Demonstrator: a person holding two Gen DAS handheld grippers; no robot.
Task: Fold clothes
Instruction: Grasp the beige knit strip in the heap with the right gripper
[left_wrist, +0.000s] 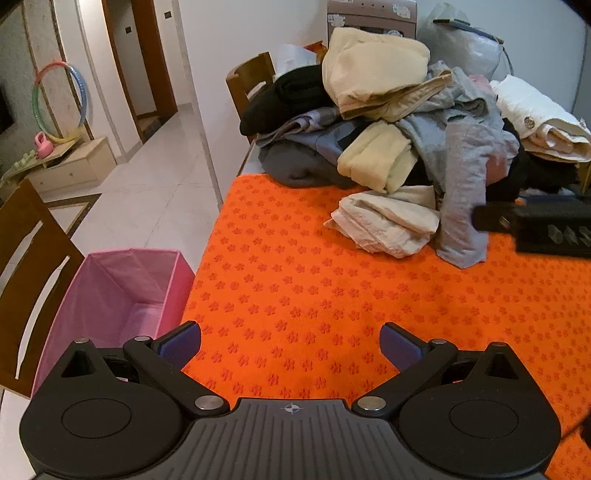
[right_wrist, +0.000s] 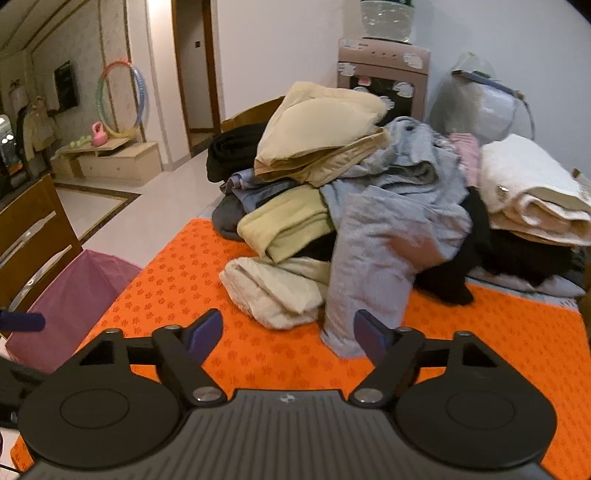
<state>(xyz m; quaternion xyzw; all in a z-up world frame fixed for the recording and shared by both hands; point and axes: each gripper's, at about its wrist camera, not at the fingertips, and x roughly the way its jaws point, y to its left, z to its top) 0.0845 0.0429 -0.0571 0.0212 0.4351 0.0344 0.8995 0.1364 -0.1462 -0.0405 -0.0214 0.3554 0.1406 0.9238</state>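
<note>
A pile of clothes (left_wrist: 399, 122) lies at the far end of the table on an orange flowered mat (left_wrist: 332, 295). A grey garment (right_wrist: 373, 251) hangs down the front of the pile onto the mat, beside a cream one (right_wrist: 273, 288). My left gripper (left_wrist: 291, 341) is open and empty above the bare mat, well short of the pile. My right gripper (right_wrist: 288, 332) is open and empty, its tips close to the grey garment's lower end (right_wrist: 340, 332); it also shows in the left wrist view (left_wrist: 532, 225) next to that garment (left_wrist: 461, 206).
A pink fabric bin (left_wrist: 122, 295) stands on the floor at the table's left edge, with wooden chairs (left_wrist: 33, 266) beside it and behind the pile (left_wrist: 251, 79). A cabinet (right_wrist: 384, 77) and a plastic-wrapped object (right_wrist: 484, 103) stand behind the table.
</note>
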